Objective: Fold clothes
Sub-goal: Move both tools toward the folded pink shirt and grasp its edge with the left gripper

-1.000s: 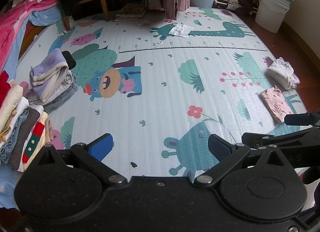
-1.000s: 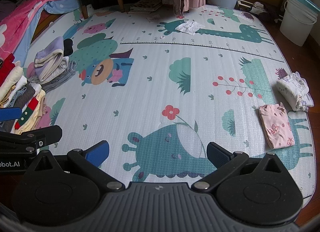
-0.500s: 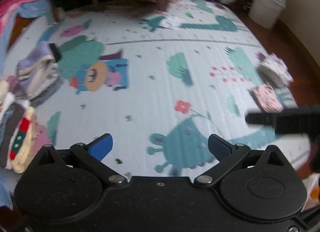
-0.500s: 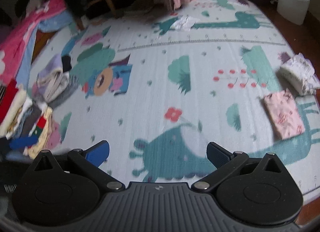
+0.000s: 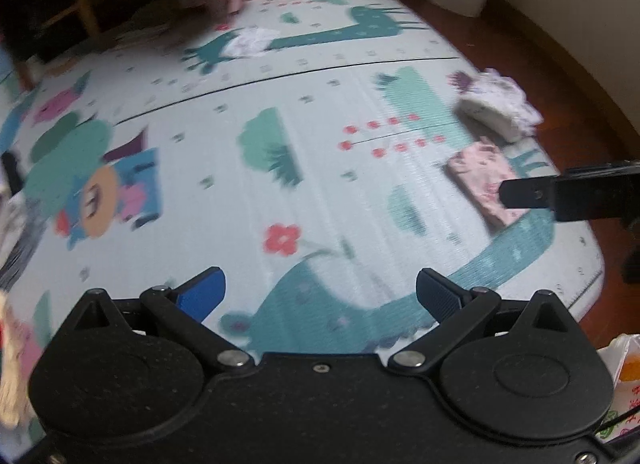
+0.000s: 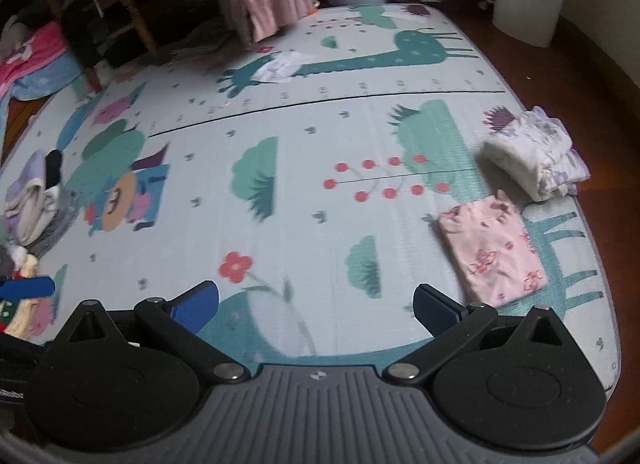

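Hanging over the play mat [image 6: 304,200], the left claw [image 5: 320,298] and right claw [image 6: 316,304] are both wide open and hold nothing, while the folded pink top [image 6: 494,250] lies near the mat's right edge.

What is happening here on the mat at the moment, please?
A person holds two grippers over the play mat. Both the left gripper and right gripper are open and empty. A folded pink garment and a folded floral bundle lie at the right edge; more clothes wait at the left.
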The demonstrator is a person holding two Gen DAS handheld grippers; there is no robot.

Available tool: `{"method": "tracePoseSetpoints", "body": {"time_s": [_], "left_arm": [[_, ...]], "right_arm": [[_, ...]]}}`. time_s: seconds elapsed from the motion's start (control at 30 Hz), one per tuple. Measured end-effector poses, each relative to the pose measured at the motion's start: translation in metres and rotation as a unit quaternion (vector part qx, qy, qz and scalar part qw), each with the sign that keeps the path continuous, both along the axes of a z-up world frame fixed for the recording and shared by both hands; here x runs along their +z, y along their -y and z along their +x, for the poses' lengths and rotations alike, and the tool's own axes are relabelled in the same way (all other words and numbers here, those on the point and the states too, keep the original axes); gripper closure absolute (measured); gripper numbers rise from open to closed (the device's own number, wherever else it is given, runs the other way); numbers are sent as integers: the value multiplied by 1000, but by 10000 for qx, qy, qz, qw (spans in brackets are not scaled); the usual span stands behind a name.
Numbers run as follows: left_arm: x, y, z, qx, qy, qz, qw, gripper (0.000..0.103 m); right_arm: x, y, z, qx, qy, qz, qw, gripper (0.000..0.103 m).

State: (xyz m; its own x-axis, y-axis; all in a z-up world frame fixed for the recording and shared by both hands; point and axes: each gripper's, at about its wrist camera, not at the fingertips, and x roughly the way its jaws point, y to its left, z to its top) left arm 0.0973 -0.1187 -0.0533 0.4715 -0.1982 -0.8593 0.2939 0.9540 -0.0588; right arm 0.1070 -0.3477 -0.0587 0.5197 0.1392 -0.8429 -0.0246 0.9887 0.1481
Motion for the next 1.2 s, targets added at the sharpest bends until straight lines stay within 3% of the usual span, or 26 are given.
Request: {"method": "tracePoseSetpoints", "body": {"time_s": [0.2,0.43,0.57,0.77,0.83,0.9,1.07,1.2], "left_arm": [[-32,42,28,-564,395,20,9976,0],[-85,81,57,-1013,-23,-588,9931,1],[-122,105,72,-1221,-208,-908,9881,2],[-163,149,101,-1528,-9,-1131,9818,3],[-175,166,110,-1639,138,-1227,9787,10],[-187,182,118,-1820,340,-1315,9739,25],[-218,215,136,-2153,570,-1527,9628,41],[-233,242,147,-2457,788,-1551,9536,45]], "right_arm": [[-50,42,22,53,-182,-477,9987,0],[-109,100,44,46,-538,-727,9959,0],[-141,136,45,8,-760,-536,9957,0],[-181,187,25,-815,-507,3,9954,2],[-193,199,18,-972,-395,-91,9944,19],[-203,210,13,-1195,-309,-133,9923,25],[-224,228,9,-1654,-199,-27,9860,27],[-238,227,16,-1804,-270,187,9830,27]]}}
